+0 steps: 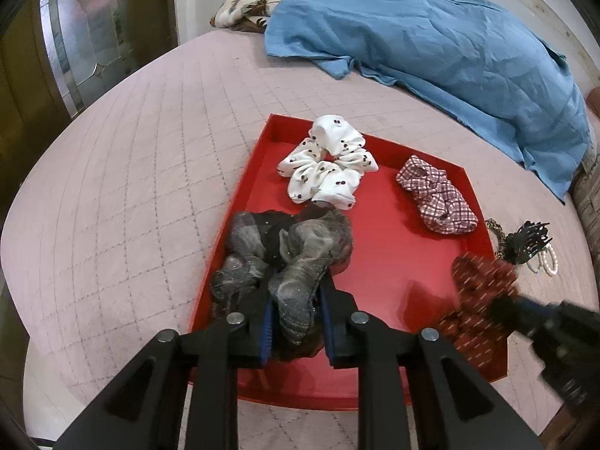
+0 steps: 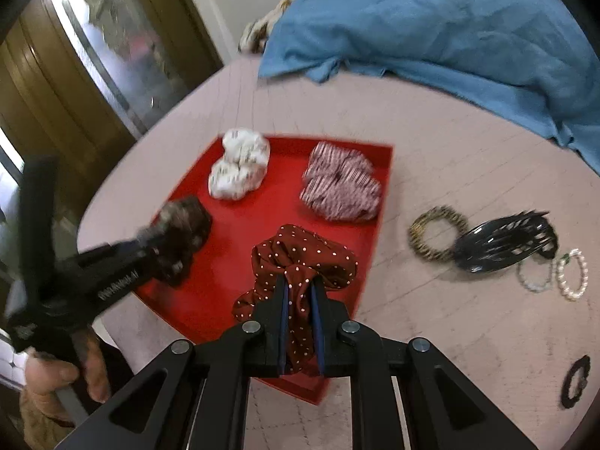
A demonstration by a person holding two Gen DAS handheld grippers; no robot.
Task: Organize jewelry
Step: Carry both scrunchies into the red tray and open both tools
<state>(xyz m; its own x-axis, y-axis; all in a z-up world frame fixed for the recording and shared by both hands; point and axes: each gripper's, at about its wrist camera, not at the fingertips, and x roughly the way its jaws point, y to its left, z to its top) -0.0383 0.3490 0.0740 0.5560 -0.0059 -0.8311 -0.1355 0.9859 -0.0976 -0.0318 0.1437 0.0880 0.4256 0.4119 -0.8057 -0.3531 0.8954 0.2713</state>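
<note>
Both tools (image 1: 296,300) (image 2: 300,292) angled downward, clamped.

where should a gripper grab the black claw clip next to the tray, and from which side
Judging by its pose, take the black claw clip across its solid curved back, coming down from above. It lies on its side on the pink bedcover, teeth splayed toward the pearl bracelets; the leopard hair tie touches its other end, so avoid both ends.

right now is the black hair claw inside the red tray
No, the black hair claw lies on the pink bedcover outside the red tray, beside a leopard-print band.
</note>
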